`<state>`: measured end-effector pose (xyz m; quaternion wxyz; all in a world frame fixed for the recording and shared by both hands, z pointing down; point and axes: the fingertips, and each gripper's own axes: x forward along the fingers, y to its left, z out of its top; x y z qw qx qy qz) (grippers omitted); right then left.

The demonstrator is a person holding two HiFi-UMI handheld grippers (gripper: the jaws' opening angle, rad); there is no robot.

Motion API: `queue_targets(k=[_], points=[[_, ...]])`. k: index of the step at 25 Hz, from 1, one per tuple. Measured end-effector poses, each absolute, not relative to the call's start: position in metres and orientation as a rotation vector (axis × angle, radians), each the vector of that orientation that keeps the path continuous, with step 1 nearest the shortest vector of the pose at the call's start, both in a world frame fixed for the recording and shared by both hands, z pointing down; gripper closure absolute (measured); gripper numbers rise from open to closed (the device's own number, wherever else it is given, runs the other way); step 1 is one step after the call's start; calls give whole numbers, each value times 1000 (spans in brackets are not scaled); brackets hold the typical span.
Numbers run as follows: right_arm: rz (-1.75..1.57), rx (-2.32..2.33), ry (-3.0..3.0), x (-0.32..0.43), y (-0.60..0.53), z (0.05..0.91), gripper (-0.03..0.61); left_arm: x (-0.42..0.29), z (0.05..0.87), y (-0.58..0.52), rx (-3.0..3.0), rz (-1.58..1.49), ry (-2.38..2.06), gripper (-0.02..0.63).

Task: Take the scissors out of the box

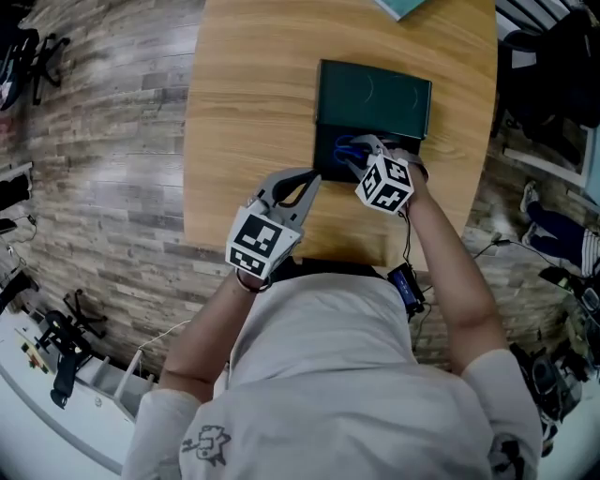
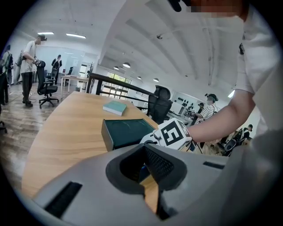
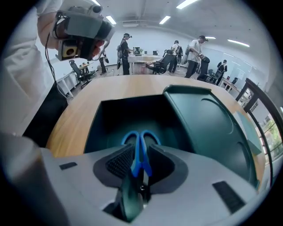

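Note:
Blue-handled scissors (image 3: 140, 141) sit between the jaws of my right gripper (image 3: 140, 153), handles pointing away and blades back toward the camera; the jaws are shut on them. The gripper is tilted steeply down over the open dark green box (image 3: 128, 117), whose lid (image 3: 208, 123) stands off to the right. In the head view the scissors (image 1: 347, 148) and right gripper (image 1: 361, 157) are at the box (image 1: 328, 155) near its front edge, below the lid (image 1: 375, 98). My left gripper (image 1: 312, 180) is shut and empty, just left of the box. The box (image 2: 126, 132) also shows in the left gripper view.
The box lies on a rounded wooden table (image 1: 244, 112). A teal book (image 1: 403, 7) lies at the far edge, seen as well in the left gripper view as the book (image 2: 115, 107). Several people and office chairs stand in the room beyond.

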<state>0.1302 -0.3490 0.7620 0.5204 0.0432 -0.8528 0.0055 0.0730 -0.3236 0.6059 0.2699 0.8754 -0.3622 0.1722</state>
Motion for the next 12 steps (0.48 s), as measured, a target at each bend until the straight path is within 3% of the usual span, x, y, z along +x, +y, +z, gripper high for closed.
queue_targets(k=[12], points=[[2, 80, -2011, 130, -348, 767, 483, 80, 608, -313, 2355, 458, -962, 609]])
